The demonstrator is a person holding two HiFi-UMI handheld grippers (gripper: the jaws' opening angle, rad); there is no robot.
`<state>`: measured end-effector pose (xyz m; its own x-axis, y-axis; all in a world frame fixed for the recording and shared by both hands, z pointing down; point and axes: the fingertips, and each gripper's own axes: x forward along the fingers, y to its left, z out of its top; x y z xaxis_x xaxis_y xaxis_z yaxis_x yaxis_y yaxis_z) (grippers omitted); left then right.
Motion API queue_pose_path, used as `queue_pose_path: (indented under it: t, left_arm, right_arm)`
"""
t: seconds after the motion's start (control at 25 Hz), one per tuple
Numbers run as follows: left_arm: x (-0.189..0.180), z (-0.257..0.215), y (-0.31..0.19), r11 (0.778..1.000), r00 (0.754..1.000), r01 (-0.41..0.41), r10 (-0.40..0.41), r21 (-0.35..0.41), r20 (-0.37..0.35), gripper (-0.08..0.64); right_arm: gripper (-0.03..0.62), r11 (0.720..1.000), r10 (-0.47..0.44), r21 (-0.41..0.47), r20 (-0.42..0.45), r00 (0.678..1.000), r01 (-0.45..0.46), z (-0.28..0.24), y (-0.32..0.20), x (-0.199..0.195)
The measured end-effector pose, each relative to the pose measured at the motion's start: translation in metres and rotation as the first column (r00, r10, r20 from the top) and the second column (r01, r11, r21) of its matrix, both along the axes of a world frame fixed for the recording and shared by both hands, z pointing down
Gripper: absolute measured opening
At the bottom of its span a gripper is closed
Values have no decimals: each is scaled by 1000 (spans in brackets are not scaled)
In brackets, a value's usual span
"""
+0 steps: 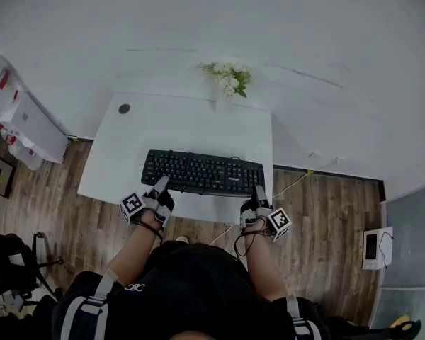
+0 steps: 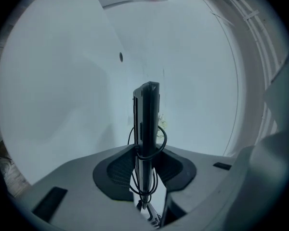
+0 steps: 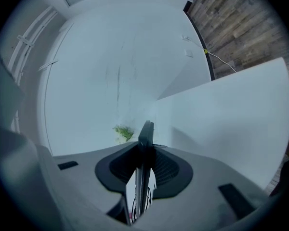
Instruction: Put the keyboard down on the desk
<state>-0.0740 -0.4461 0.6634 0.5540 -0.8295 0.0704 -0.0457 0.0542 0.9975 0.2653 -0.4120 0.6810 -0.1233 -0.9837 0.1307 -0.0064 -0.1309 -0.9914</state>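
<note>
A black keyboard [image 1: 202, 172] is held flat over the near half of the white desk [image 1: 127, 144]. My left gripper [image 1: 161, 184] is shut on its near left corner, and my right gripper [image 1: 258, 191] is shut on its near right corner. In the left gripper view the keyboard [image 2: 145, 124] stands edge-on between the dark pads [image 2: 116, 173], with its black cable [image 2: 156, 143] looped around it. The right gripper view likewise has the keyboard [image 3: 144, 148] edge-on between the pads [image 3: 169, 173]. Whether the keyboard touches the desk I cannot tell.
A small bunch of white flowers [image 1: 229, 76] sits at the desk's far edge by the wall. A round cable hole [image 1: 124, 108] is at the far left corner. White boxes [image 1: 28, 126] stand on the floor at left, a small device [image 1: 372, 246] at right.
</note>
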Motion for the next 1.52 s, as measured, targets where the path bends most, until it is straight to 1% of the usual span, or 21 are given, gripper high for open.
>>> queue_pose_path:
  t: [0.16,0.24,0.44,0.6,0.84,0.96,1.08,1.16,1.2,1.24,1.32,1.36,1.4,1.44,1.52]
  left_arm:
    - [12,18,-18,999,999,-37,38,-40,11,118]
    - [19,26,-27,996,999,-49,50,-71,5,120]
    - [36,49,-43,985,998,-70,70,-158,-8,120]
    - [42,63,-48,977,997,-75,76,-199,-1,120]
    - [44,77,-48,967,995,-94,102,-237,22,121]
    - [40,86,-40,961,995,-88,97,-262,25,123]
    - [38,92,-38,959,994,-94,107,-268,34,118]
    - [39,100,-36,948,990,-109,129,-299,49,115]
    - [38,105,-34,938,988,-117,144,-326,61,118]
    - [37,113,-30,925,984,-122,160,-361,78,127]
    - [32,128,-19,889,975,-118,189,-442,119,160]
    - [30,133,-15,873,971,-112,198,-475,135,180]
    - [30,136,-12,861,968,-106,203,-497,145,187]
    - [29,137,-11,855,967,-102,206,-508,153,189]
    - [29,136,-10,851,960,-98,217,-516,175,195]
  right_arm:
    - [75,998,25,-61,-15,1000,-26,15,-8,11]
    - [75,995,37,-93,-22,999,-39,22,-12,18]
    - [77,985,67,-159,-43,997,-73,34,-19,33]
    - [77,974,83,-208,-53,995,-93,44,-19,38]
    - [80,959,70,-269,-71,995,-86,61,-14,38]
    - [82,950,47,-304,-80,996,-69,70,-7,34]
    - [84,945,27,-323,-92,995,-56,79,-4,32]
    - [87,939,6,-342,-108,994,-43,86,-2,33]
    - [93,934,-7,-356,-117,993,-36,91,0,32]
    - [102,928,-17,-370,-123,992,-30,95,2,31]
    - [120,919,-31,-392,-140,990,-27,101,5,30]
    - [130,915,-38,-401,-158,987,-29,104,6,30]
    - [138,911,-47,-411,-183,982,-32,105,7,31]
    - [146,907,-59,-420,-210,976,-36,105,7,31]
    - [158,899,-84,-436,-261,962,-40,105,8,32]
